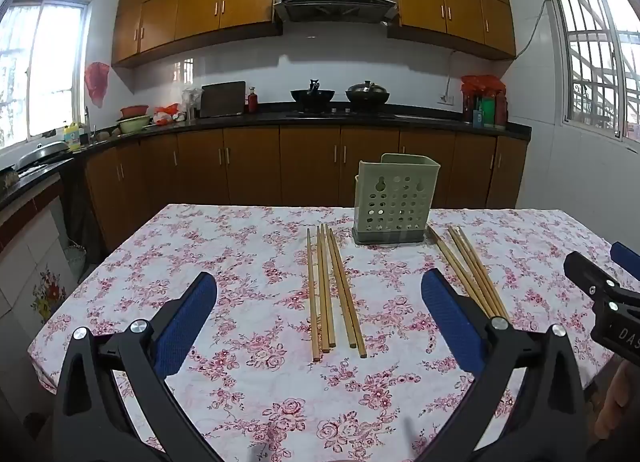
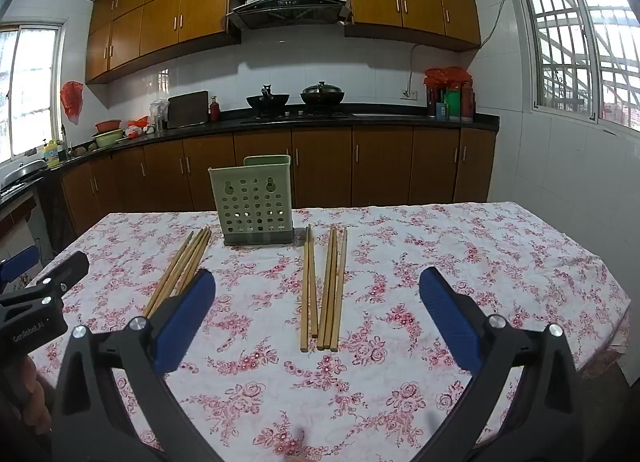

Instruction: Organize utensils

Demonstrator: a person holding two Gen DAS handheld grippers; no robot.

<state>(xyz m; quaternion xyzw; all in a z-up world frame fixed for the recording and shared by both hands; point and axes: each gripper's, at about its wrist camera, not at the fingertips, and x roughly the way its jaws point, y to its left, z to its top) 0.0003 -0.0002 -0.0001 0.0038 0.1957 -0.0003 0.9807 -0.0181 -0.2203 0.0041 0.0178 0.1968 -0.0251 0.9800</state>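
Note:
A pale green perforated utensil holder point(image 1: 394, 204) stands upright at the far middle of the table; it also shows in the right wrist view point(image 2: 256, 202). One bunch of wooden chopsticks point(image 1: 334, 290) lies left of it, a second bunch point(image 1: 468, 272) lies right of it. In the right wrist view the left bunch point(image 2: 180, 268) is partly behind my finger and the right bunch point(image 2: 324, 288) lies ahead. My left gripper point(image 1: 320, 322) is open and empty above the left bunch. My right gripper point(image 2: 320, 322) is open and empty above the right bunch.
The table wears a white cloth with red flowers point(image 1: 248, 262). The right gripper's body point(image 1: 600, 302) shows at the right edge of the left wrist view. Beyond the table run brown cabinets and a black counter point(image 1: 320, 116) with woks.

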